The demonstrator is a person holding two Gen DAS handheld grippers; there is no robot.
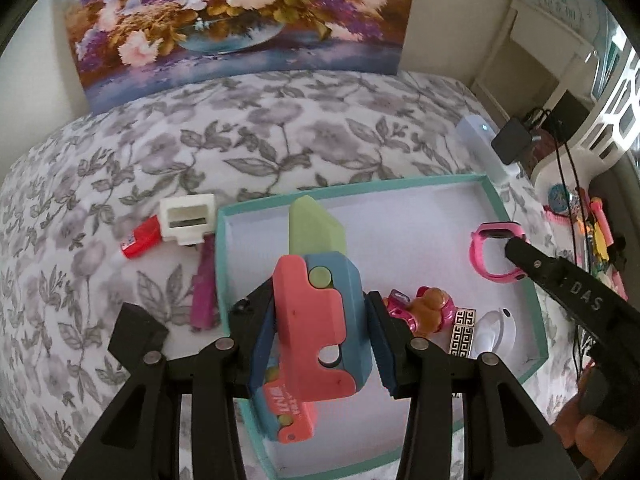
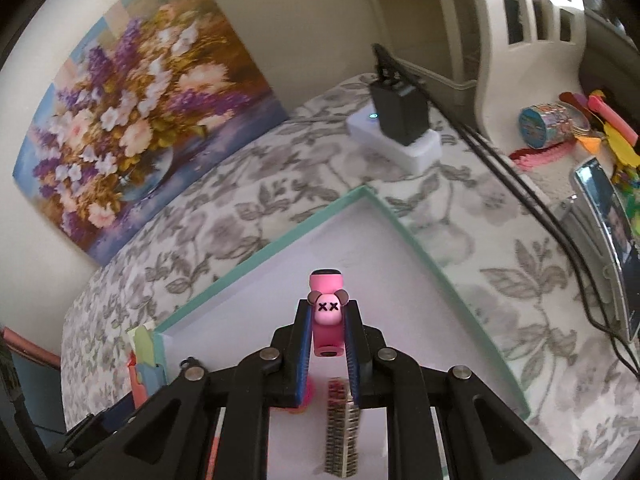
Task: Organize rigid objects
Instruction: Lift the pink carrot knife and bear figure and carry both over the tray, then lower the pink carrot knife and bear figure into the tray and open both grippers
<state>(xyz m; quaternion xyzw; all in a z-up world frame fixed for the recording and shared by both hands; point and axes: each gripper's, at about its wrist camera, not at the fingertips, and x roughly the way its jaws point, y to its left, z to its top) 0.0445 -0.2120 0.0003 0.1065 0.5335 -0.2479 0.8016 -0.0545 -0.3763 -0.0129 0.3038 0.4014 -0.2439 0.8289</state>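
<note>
My left gripper (image 1: 316, 300) is shut on a pink and blue toy knife (image 1: 320, 320) with a pale green blade, held over the left part of the teal-rimmed white tray (image 1: 400, 182). In the tray lie a brown and pink bear charm (image 1: 430, 306), a patterned rectangular piece (image 1: 464, 334) and a white earbud case (image 1: 498, 330). My right gripper (image 2: 327, 312) is shut on a pink watch (image 2: 327, 324) with a bear-face charm, held above the tray (image 2: 280, 242). The same watch (image 1: 494, 248) shows at the tray's right side.
On the floral bedspread left of the tray lie a white block (image 1: 188, 220), a red item (image 1: 138, 242) and a magenta stick (image 1: 204, 280). A white power strip with a black charger (image 2: 400, 128) and cables (image 2: 520, 192) sit beyond the tray. A painting (image 1: 236, 20) leans behind.
</note>
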